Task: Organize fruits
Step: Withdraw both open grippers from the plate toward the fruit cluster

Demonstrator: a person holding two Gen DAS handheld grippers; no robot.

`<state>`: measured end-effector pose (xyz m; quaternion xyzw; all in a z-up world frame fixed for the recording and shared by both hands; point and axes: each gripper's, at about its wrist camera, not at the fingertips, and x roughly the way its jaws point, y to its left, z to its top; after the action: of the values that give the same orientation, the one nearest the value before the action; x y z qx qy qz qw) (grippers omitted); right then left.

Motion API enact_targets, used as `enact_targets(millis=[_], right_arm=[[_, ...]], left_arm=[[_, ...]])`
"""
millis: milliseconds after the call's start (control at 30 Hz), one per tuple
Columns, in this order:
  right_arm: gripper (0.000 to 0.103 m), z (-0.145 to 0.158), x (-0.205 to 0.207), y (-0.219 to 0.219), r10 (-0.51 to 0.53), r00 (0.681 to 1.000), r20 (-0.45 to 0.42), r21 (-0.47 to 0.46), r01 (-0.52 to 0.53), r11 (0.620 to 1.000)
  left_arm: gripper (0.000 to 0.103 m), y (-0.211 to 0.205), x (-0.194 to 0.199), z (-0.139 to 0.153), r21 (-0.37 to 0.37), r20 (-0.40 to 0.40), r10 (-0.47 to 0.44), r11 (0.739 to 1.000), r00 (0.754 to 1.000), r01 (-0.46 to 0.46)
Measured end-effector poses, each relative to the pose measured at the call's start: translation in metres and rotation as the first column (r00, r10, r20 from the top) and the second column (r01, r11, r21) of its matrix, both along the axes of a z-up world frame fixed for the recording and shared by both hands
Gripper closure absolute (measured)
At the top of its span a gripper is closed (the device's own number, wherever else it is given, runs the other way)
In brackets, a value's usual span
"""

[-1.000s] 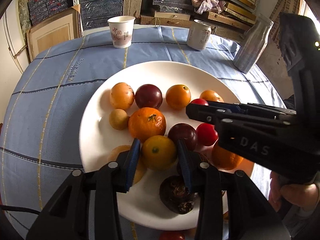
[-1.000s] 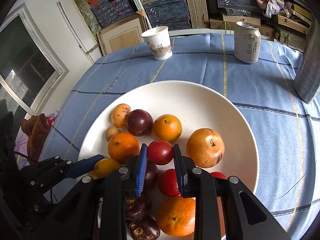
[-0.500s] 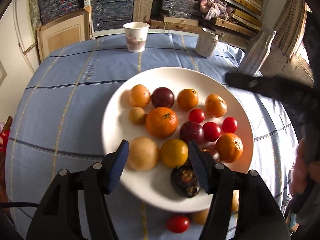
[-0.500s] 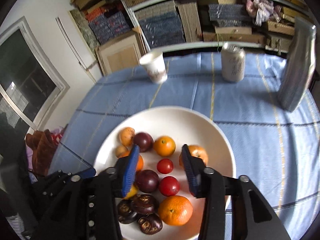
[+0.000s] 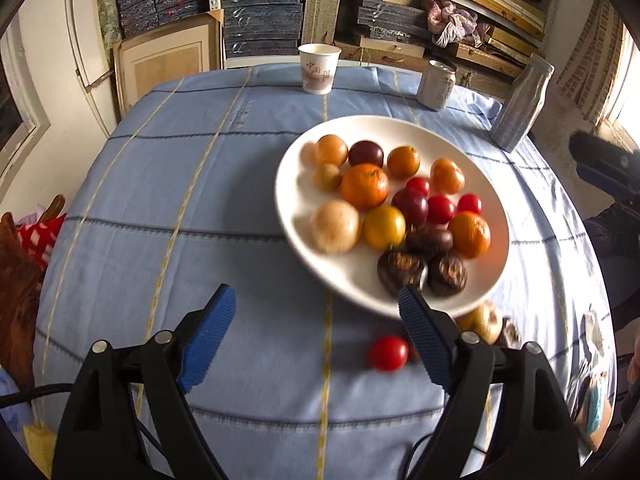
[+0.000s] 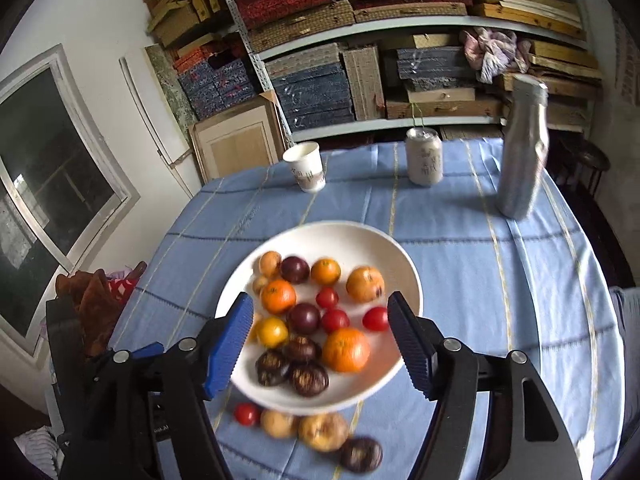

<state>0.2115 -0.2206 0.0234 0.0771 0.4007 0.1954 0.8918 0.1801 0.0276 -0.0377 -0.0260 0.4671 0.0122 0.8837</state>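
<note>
Round surface [image 5: 208, 208] under a pale blue cloth with yellow stripes, shelves of stacked boxes [image 6: 360, 60] behind it. The wide white plate [image 6: 360, 240] holds the mixed fruits [image 5: 364, 186]; a red cherry tomato [image 5: 387, 353] and a few others lie on the cloth just beside its near rim. Left gripper [image 5: 316, 332] and right gripper [image 6: 320, 340] both hover with jaws opening, nothing between them. A paper cup [image 5: 319, 68], can [image 6: 424, 156] and silver bottle [image 6: 522, 148] stand at the far edge.

I see a paper cup [image 6: 306, 171] and a drink can [image 6: 425, 156] standing apart at the far edge of the blue tablecloth [image 6: 460, 264], w/ a silvery bottle [image 6: 522, 148] upright further right. Behind them, shelves [image 6: 384, 52] packed w/ flat boxes and a crumpled cloth [image 6: 494, 52].
</note>
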Motion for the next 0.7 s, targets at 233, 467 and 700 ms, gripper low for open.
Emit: enact_targets(millis=[233,467,700], right_arm=[[0.031,-0.023,-0.042,-0.01,-0.008,0.998,-0.069,-0.022,0.006,1.0],[0.027,-0.05,-0.074,-0.023,-0.041,0.986,-0.164,0.015,0.044,0.999],[0.024,-0.077,-0.107,-0.027,-0.032,0.976,-0.217,-0.033,0.026,0.999]], left_arm=[[0.017,0.003,-0.032,-0.007,0.014,-0.024,0.016,1.0,1.0,-0.015],[0.015,0.001,-0.058,-0.017,0.019,-0.047,0.02,1.0,0.999,-0.019],[0.009,-0.002,-0.072,-0.033,0.0,-0.091,0.017,1.0,0.996,-0.017]])
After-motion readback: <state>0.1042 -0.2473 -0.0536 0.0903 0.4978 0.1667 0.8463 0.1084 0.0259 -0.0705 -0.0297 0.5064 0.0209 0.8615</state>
